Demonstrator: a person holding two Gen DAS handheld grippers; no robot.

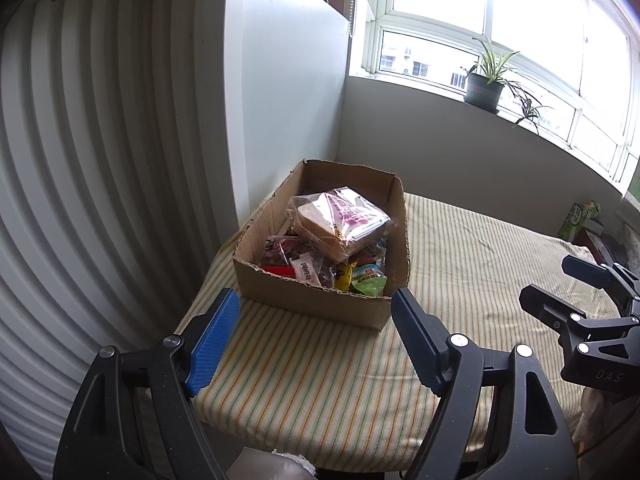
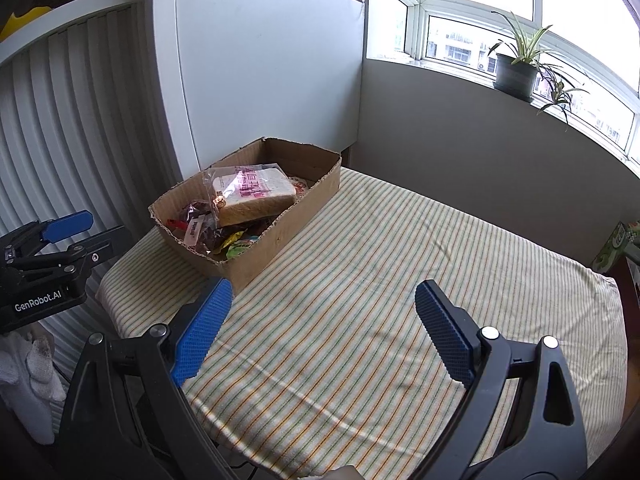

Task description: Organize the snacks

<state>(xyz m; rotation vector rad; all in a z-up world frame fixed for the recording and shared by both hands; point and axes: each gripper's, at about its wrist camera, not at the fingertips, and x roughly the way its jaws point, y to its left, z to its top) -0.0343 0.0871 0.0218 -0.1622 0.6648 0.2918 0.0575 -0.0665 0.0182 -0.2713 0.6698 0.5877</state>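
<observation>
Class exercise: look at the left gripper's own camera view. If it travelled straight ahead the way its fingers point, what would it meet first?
Most likely the near wall of the cardboard box, which sits centred between the open fingers of the left gripper. Depth is hard to judge; aimed lower, it would touch the striped cloth first.

We see daylight pouring in from the window (image 1: 500, 32) at the upper right of both views, its panes blown out to near white. The striped cloth (image 2: 380, 280) is evenly lit, with soft shadow bands across its near edge. The louvred panel (image 1: 80, 160) on the left sits dimmer. Fisheye distortion bends straight lines strongly toward the edges, and the corners fall to black. Focus is sharp in the middle, with no motion blur.
</observation>
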